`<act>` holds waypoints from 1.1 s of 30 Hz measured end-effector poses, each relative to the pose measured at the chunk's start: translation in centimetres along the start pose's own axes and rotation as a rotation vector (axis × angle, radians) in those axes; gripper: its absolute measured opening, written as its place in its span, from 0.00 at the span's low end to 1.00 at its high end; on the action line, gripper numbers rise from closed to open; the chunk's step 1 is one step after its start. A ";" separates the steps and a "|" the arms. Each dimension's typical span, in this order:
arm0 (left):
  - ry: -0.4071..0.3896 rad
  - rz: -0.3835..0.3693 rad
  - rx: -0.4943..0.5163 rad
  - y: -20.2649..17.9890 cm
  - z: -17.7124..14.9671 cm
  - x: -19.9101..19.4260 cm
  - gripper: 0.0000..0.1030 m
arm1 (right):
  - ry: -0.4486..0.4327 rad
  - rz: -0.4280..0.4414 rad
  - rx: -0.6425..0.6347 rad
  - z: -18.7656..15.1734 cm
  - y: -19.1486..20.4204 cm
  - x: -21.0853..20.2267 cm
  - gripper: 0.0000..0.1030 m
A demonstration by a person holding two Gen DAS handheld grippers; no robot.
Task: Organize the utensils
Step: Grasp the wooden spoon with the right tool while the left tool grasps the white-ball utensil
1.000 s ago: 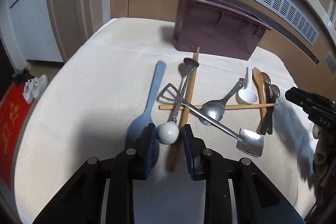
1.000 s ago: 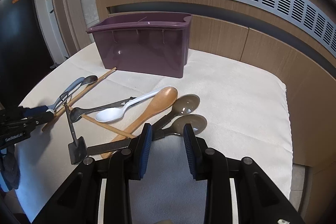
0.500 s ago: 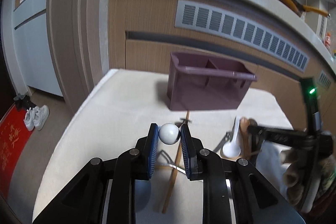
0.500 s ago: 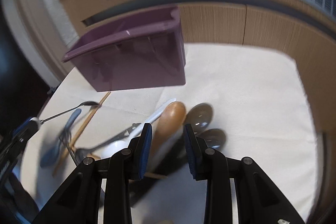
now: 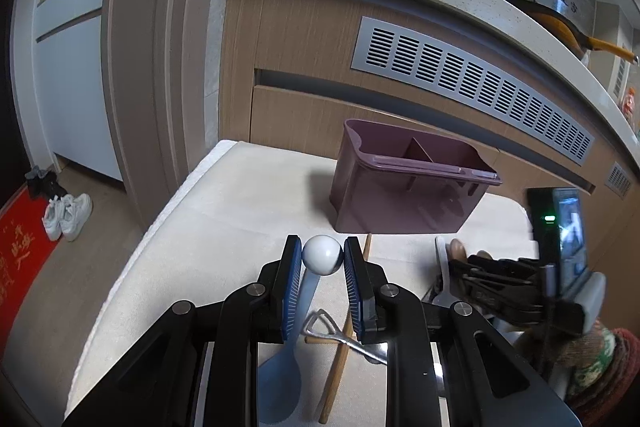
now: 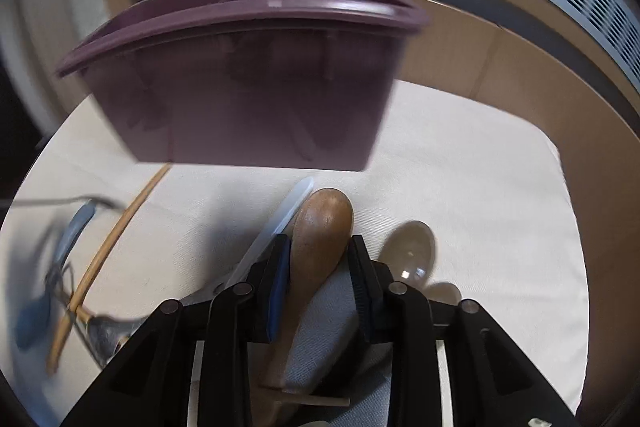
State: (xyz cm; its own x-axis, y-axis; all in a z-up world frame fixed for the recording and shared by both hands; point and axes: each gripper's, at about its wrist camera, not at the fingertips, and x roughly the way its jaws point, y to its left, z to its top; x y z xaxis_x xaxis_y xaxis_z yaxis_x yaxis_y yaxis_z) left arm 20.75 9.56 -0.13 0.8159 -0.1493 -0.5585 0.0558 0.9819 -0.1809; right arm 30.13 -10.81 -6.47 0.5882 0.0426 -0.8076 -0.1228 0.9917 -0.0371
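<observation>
Lifting now: my left gripper point(image 5: 322, 261), clamped on the white ball point(image 5: 322, 259), is up off the cloth, while my right gripper point(image 6: 319, 263), jaws apart, has slid around the wooden spoon point(image 6: 320, 231).

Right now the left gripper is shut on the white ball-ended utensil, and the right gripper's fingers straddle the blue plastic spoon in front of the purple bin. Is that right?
Not quite. The left gripper is indeed shut on the white ball, but the right gripper straddles the brown wooden spoon, not the blue one. The right wrist view shows the blue spoon lying far off to the left, with the purple bin ahead.
</observation>
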 end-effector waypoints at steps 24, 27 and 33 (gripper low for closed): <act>-0.038 -0.039 0.097 -5.5 1.5 -3.5 0.22 | -0.039 0.279 -0.032 -0.8 -4.1 -3.6 0.09; -0.029 -0.041 0.090 -5.2 1.5 -3.0 0.22 | 0.006 0.238 0.007 0.6 -3.6 -1.3 0.11; -0.017 -0.040 0.083 -4.9 1.7 -2.6 0.22 | 0.028 0.199 0.008 1.5 -3.1 0.4 0.09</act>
State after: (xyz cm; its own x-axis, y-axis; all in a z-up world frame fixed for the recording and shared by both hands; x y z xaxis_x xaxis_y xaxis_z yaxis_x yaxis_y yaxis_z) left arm 19.33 5.30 3.56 0.8218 -0.1876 -0.5381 0.1359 0.9815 -0.1345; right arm 31.98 -13.72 -5.78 0.5308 0.2346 -0.8144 -0.2282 0.9650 0.1293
